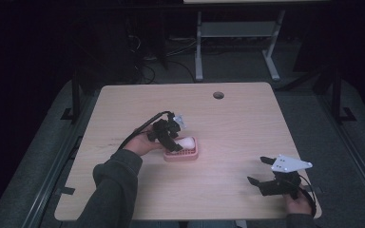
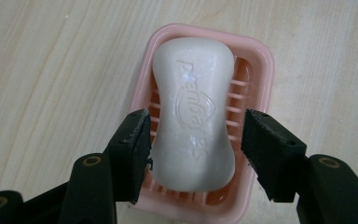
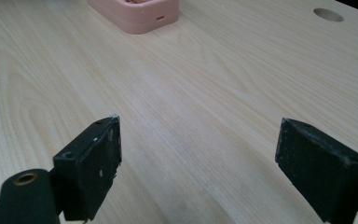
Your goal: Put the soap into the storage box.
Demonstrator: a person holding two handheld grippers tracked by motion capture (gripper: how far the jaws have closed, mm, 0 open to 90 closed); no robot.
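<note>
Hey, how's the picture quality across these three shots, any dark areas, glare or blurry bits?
High view: dim, the floor around the table nearly black, the soap small and soft. Left gripper view: bright and even, the embossed lettering on the soap sharp, a slight sheen on it and on the pink soap dish. Right gripper view: the wood grain is crisp, while the near claw fingers look slightly soft.

Soap bar (image 2: 193, 116): smooth, waxy, faintly glossy, embossed lettering. Soap dish (image 2: 261, 70): glossy pink plastic, ribbed floor. Table (image 3: 205, 93): pale wood-grain, matt. Gripper pads (image 3: 98, 163): matt black, scuffed.
</note>
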